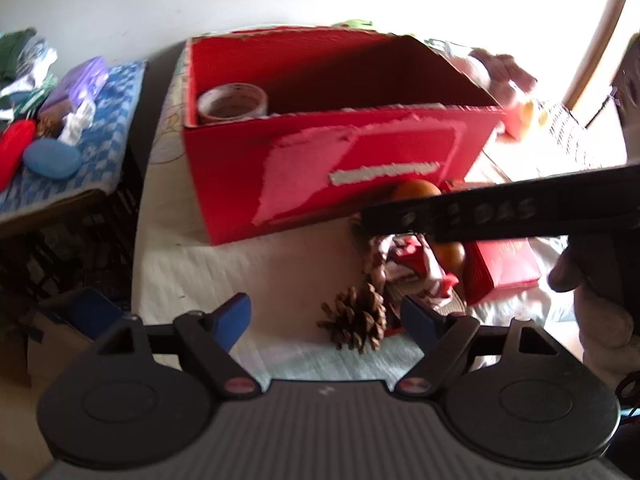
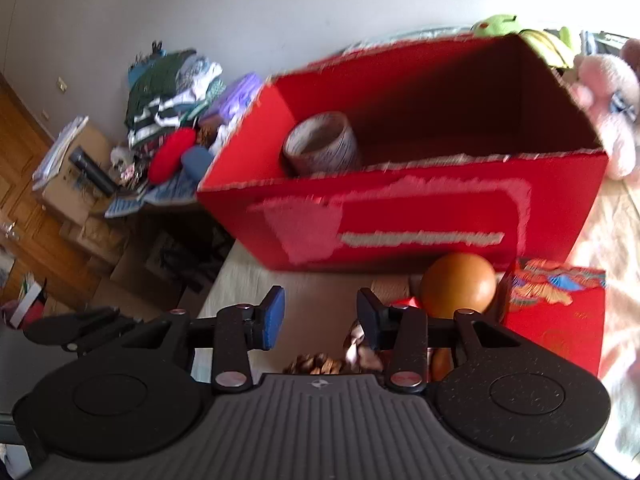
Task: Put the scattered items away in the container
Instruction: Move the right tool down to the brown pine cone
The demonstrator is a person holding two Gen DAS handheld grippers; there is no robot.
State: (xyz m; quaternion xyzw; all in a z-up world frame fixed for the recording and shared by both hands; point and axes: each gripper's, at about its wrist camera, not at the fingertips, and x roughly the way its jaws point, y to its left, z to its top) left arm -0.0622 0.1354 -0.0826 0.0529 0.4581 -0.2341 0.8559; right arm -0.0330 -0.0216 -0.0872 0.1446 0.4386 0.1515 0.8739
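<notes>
A red cardboard box (image 2: 400, 216) stands open on a pale, quilted surface, its front face scarred where a label has been torn away, leaving pink and whitish paper patches; no writing on it can be read. Inside, at its left end, sits a roll of tape (image 2: 322, 144) with a printed pattern, standing on edge.

In front of the box lie the scattered things: a smooth, round orange-brown ball (image 2: 458, 286), a brown pine cone (image 1: 356, 318) with open woody scales, a crumpled red-and-white patterned wrapper (image 1: 412, 272), and a flat red carton (image 2: 556, 312) with a colourful printed design on its top. The dark bar of the other device crosses the left wrist view; its pale lettering is too blurred to read.

The left claw (image 1: 326, 314) hangs wide open above the bedding, the pine cone just beside its right blue pad, not pressed. The right claw (image 2: 320, 320) stands at a narrower gap, nothing between its pads, the ball beyond it.

A pink plush toy (image 2: 608, 104) leans by the box's right end.
</notes>
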